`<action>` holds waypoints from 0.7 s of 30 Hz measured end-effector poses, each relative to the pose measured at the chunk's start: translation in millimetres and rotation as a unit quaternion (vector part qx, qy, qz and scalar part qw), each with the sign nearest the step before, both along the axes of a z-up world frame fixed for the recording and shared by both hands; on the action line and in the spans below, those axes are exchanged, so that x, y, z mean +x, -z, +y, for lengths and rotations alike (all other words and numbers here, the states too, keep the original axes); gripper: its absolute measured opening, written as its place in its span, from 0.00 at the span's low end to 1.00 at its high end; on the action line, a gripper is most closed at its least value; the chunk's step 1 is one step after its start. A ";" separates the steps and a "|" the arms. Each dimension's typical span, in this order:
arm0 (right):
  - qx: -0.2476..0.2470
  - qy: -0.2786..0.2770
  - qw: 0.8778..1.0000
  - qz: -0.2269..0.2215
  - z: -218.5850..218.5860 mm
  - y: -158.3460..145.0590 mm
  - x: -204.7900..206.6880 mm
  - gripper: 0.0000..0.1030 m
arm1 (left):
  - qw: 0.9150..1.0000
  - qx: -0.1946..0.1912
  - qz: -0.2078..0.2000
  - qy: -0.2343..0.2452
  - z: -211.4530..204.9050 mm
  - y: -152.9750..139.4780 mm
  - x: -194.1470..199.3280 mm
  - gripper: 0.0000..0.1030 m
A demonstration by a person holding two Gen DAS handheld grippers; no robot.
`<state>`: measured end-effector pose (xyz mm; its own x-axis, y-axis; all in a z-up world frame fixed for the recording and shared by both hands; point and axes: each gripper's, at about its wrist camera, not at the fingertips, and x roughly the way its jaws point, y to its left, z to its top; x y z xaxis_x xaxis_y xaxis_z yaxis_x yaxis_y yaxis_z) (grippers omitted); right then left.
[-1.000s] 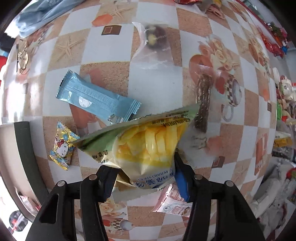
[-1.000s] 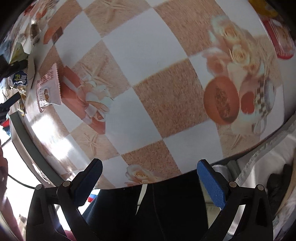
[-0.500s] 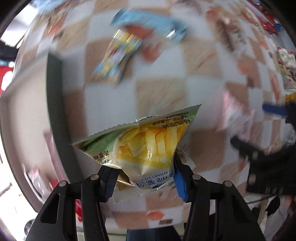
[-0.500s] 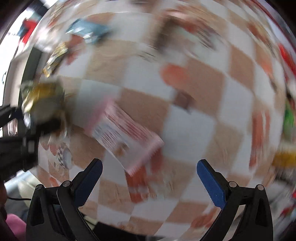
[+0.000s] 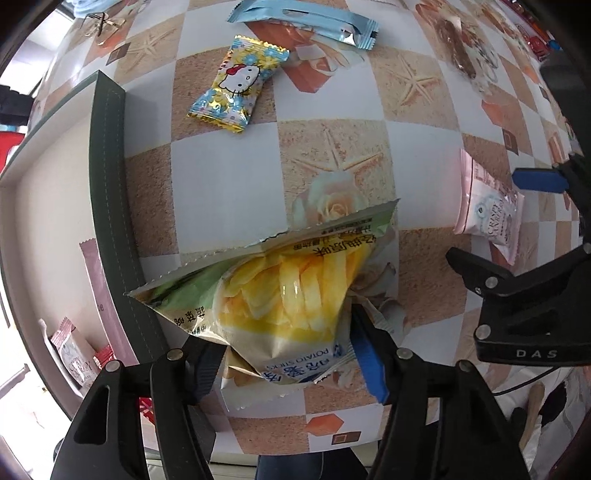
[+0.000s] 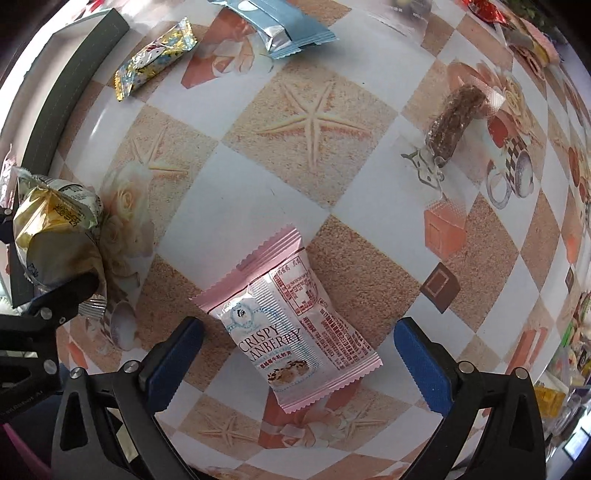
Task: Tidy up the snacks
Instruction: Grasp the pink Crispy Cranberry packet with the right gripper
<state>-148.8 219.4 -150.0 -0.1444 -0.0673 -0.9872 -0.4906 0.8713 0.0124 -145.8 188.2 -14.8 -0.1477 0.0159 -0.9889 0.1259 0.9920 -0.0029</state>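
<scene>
My left gripper (image 5: 284,354) is shut on a yellow-green potato sticks bag (image 5: 280,288), held above the table beside the dark rim of a white box (image 5: 110,206). The bag also shows in the right wrist view (image 6: 51,236). My right gripper (image 6: 295,350) is open, its blue pads either side of a pink crispy cranberry packet (image 6: 291,321) lying flat on the table. That packet also shows in the left wrist view (image 5: 487,206).
A Hello Kitty candy (image 5: 240,81), a light blue wrapper (image 5: 306,18) and a brown bar in clear wrap (image 6: 454,118) lie on the checkered tablecloth. The box holds small pink packets (image 5: 77,354). More snacks line the far right edge (image 6: 528,48).
My left gripper carried the potato sticks bag left toward the box. My right gripper swung from the table edge to straddle the pink cranberry packet.
</scene>
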 end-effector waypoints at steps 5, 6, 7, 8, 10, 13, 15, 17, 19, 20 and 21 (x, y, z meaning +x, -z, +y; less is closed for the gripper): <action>-0.001 0.038 0.999 0.005 -7.3 0.8 -7.8 0.97 | 1.000 -0.003 -0.005 0.024 -6.3 0.8 7.5 0.62; 0.001 0.042 0.999 0.001 -7.4 -2.5 -10.3 0.90 | 1.000 -0.006 -0.008 0.027 -5.1 -3.0 7.2 0.60; 0.002 0.044 0.999 -0.002 -7.5 -5.5 -12.4 0.79 | 0.999 -0.008 -0.010 0.030 -6.3 -6.6 6.4 0.59; 0.004 0.047 0.999 -0.005 -7.6 -10.0 -14.5 0.72 | 0.999 -0.010 -0.011 0.032 -7.3 -9.9 6.0 0.59; 0.009 0.058 0.998 -0.005 -9.3 -14.9 -17.2 0.54 | 0.999 -0.013 -0.016 0.040 -11.6 -13.8 4.1 0.58; 0.016 0.098 0.995 0.005 -20.0 -15.0 -23.7 0.54 | 0.998 -0.017 -0.029 0.055 -20.9 -25.9 1.3 0.58; 0.042 0.147 0.988 0.029 -33.9 -14.9 -30.8 0.54 | 0.997 -0.024 -0.036 0.066 -25.3 -33.4 -1.7 0.58; 0.067 0.195 0.977 0.048 -48.5 -16.5 -41.2 0.54 | 0.996 -0.033 -0.042 0.078 -22.0 -41.2 -5.6 0.58; 0.078 0.222 0.970 0.057 -58.0 -18.3 -50.7 0.54 | 0.994 -0.039 -0.046 0.087 -24.2 -47.9 -8.2 0.58; 0.082 0.236 0.966 0.061 -61.1 -20.1 -56.0 0.54 | 0.994 -0.043 -0.050 0.092 -25.0 -53.0 -9.3 0.58; 0.087 0.249 0.962 0.064 -64.9 -22.2 -61.7 0.54 | 0.993 -0.046 -0.054 0.096 -25.5 -56.8 -10.3 0.58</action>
